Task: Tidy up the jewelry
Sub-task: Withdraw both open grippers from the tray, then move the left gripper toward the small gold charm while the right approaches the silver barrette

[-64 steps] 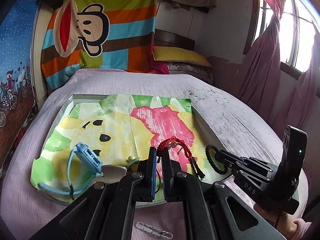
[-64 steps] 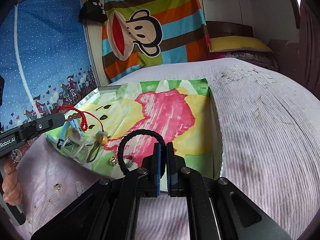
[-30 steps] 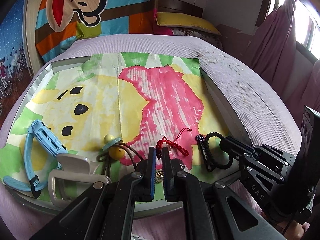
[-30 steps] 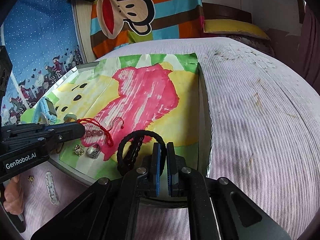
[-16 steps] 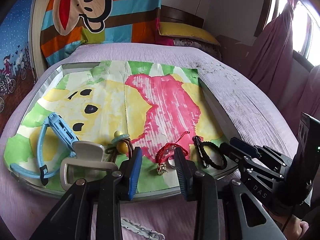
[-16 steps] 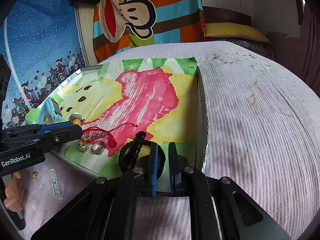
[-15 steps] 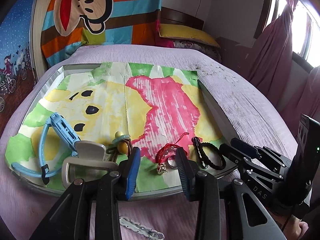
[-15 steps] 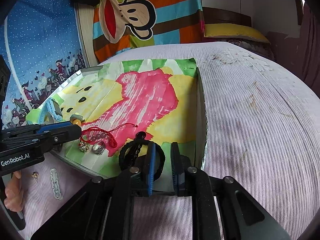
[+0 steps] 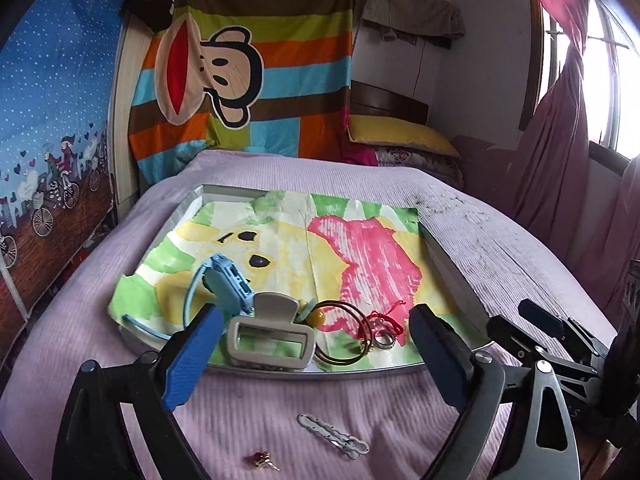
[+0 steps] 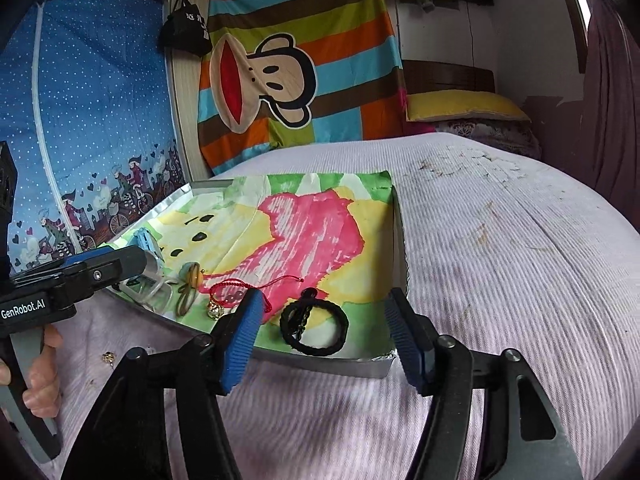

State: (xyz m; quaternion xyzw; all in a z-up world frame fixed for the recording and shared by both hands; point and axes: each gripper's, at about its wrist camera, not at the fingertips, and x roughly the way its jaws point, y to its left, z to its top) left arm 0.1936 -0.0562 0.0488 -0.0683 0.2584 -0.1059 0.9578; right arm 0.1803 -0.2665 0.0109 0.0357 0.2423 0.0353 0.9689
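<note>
Well, both grippers, left (image 9: 312, 354) and right (image 10: 322, 340), hung spread and empty over the tray's (image 9: 188, 206) near edge, while the clip (image 9: 332, 436) lay slantwise on the bedspread (image 9: 240, 412) just below the nearer left one.

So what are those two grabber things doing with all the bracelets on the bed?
A person is sorting jewelry onto a tray lined with a painted picture. The left gripper and right gripper are both wide open and holding nothing. The black braided bracelet and the red string bracelet lie on the tray, near the rings and a grey hair claw. A silver hair clip and a small earring are on the bedspread, off the tray.
</note>
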